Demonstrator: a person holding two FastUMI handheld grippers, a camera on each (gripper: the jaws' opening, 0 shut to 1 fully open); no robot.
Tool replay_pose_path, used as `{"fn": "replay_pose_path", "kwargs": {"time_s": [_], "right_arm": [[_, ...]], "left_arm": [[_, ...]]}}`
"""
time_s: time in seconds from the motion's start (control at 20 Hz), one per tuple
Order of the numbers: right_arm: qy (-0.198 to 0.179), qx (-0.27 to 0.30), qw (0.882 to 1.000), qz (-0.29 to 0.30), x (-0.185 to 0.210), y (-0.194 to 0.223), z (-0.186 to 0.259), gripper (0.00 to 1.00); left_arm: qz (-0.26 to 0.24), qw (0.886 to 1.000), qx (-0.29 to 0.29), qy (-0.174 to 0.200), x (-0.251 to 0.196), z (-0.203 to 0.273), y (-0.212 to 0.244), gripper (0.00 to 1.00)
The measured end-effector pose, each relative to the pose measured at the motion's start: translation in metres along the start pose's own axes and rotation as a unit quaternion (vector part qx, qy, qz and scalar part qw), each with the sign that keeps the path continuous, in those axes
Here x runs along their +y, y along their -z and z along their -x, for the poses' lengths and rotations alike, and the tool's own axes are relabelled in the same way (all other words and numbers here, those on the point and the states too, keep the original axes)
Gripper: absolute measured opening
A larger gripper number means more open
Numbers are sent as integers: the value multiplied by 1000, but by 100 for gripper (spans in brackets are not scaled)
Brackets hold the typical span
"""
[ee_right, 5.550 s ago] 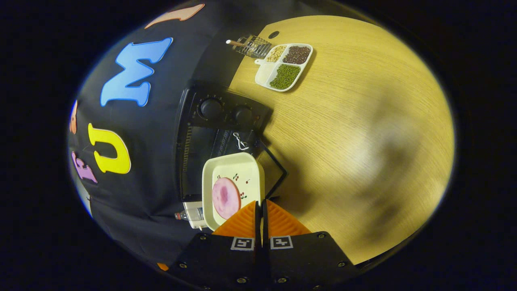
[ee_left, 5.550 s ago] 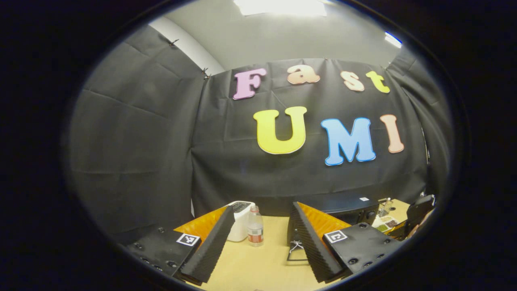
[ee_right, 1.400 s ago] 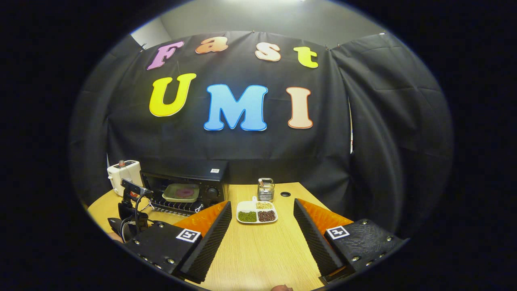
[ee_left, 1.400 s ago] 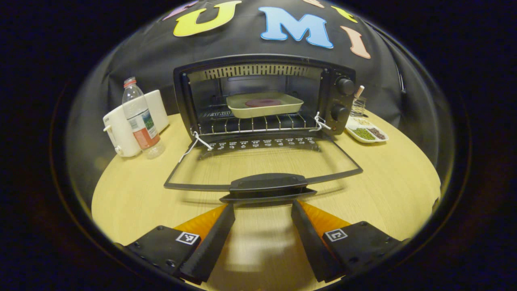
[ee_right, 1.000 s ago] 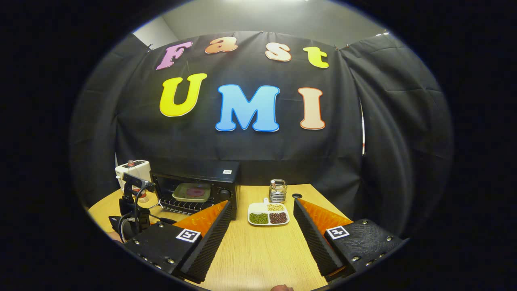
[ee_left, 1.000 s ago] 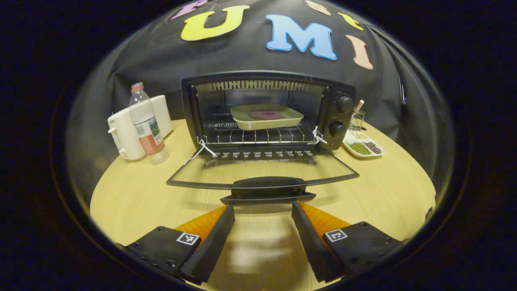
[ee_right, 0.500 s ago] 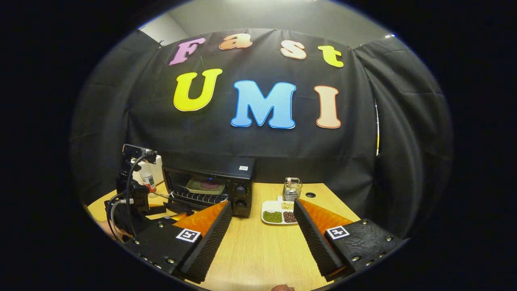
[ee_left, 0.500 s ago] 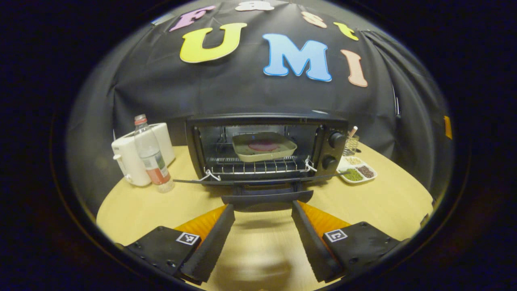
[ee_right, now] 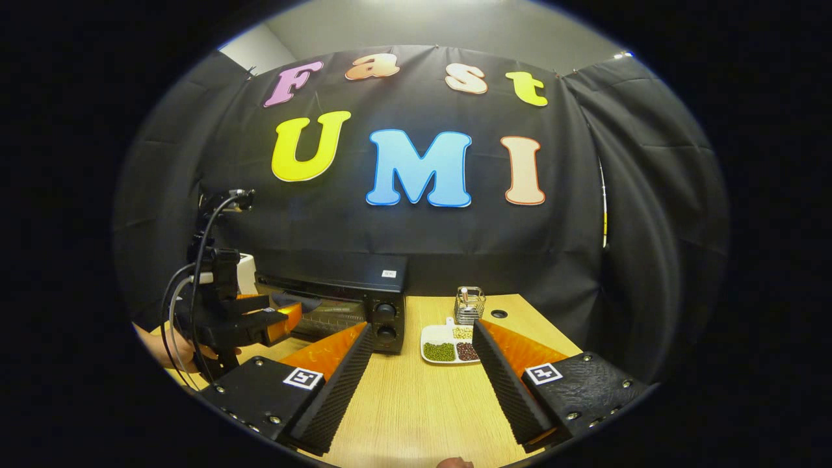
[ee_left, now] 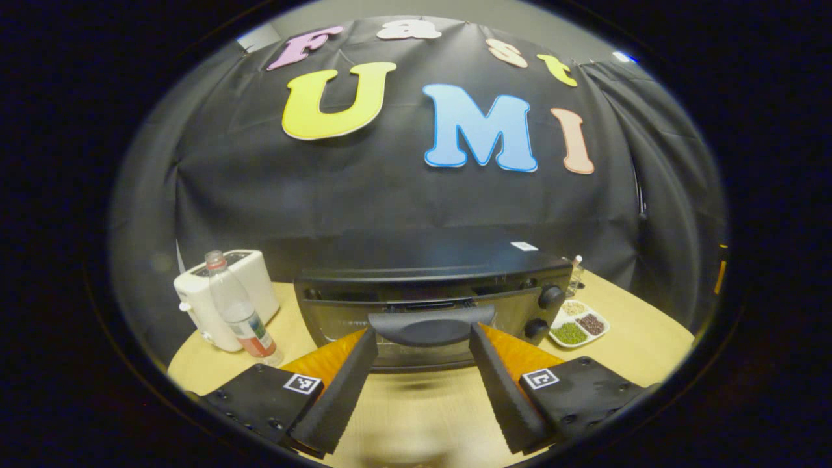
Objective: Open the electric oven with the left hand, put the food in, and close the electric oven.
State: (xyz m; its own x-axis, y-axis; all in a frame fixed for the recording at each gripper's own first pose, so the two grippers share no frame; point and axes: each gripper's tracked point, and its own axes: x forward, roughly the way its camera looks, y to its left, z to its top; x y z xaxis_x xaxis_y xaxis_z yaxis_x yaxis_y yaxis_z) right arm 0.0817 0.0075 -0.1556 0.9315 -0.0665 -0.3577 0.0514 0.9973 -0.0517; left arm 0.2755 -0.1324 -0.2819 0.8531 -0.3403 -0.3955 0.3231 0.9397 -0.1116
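With its fingers spread wide on either side of the door handle (ee_left: 431,327), the left gripper (ee_left: 422,338) meets the electric oven (ee_left: 432,305) from the front, the handle lying between the tips rather than pinched by them, a stance that suits pushing a door up rather than pulling it. The door (ee_left: 422,312) stands nearly upright against the oven's front, a thin gap seemingly left along its top edge, so the closing step looks almost finished. The food cannot be made out through the dark glass; by this stage of the task it is presumably inside. In the right gripper view, the right gripper (ee_right: 421,354) hangs open and empty over the bare counter (ee_right: 416,409), held clear of the work, with a hand (ee_right: 170,348) steadying the left gripper at the oven's front. Beside the oven stand a water bottle (ee_left: 239,315) and a white appliance (ee_left: 214,296) on one flank, a divided dish of beans (ee_left: 578,323) on the other.
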Motion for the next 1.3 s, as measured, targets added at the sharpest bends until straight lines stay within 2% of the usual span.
{"fn": "replay_pose_path", "kwargs": {"time_s": [0.2,0.45,0.75,0.95,1.1,1.15,1.2,1.25,1.3], "right_arm": [[-13,-33,999,-8,-11,-32,3,97],[-39,-73,997,-7,-31,-63,38,97],[-73,-94,993,-23,-44,-71,89,97],[-89,-96,991,-24,-40,-78,102,97],[-87,-107,990,-25,-34,-86,110,97],[-86,-111,990,-27,-30,-88,112,97],[-84,-115,989,-26,-26,-90,112,97],[-80,-111,990,-23,-22,-91,111,97],[-78,-107,991,-22,-18,-88,112,97]], "left_arm": [[-4,999,-53,6,-12,40,-52,97],[-11,991,-127,-34,-28,138,-115,100],[0,986,-151,-71,-53,239,-126,100],[-2,983,-161,-83,-59,294,-126,100],[-15,981,-172,-90,-53,328,-126,90],[-17,980,-176,-92,-48,337,-127,100],[-17,979,-178,-93,-45,344,-126,100],[-16,980,-178,-92,-41,350,-127,96],[-18,980,-176,-89,-39,354,-126,100]]}}
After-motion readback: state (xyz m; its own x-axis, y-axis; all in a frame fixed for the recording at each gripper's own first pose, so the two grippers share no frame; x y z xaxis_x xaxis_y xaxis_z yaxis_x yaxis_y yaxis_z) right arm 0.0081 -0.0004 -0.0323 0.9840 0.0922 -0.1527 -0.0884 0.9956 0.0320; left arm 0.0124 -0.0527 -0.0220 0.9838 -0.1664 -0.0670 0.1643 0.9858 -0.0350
